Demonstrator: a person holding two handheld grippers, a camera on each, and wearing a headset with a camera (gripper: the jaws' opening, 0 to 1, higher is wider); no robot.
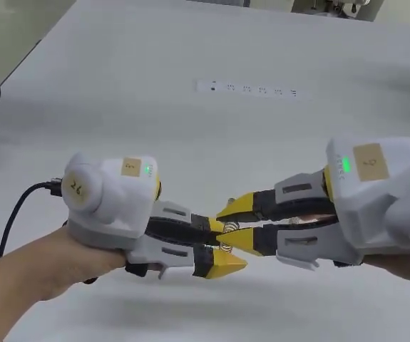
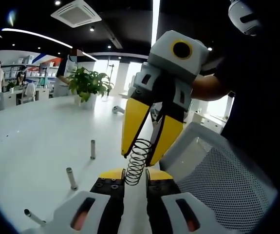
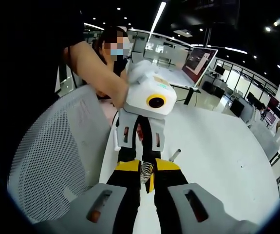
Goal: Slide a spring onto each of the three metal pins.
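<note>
Mid-handover, our left gripper [image 2: 135, 174] and right gripper [image 2: 139, 157] both clamp one spring [image 2: 134, 168]; next, we judge, one lets go and the other threads a bare pin [image 2: 92, 149].

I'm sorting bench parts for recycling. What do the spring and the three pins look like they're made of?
The spring looks like thin, bare metal wire, probably steel. It is a grey open coil with small glints along the turns. The pins also look like metal. They are plain silvery-grey cylinders with a dull, uncoated sheen. The exact alloy can't be told.
</note>
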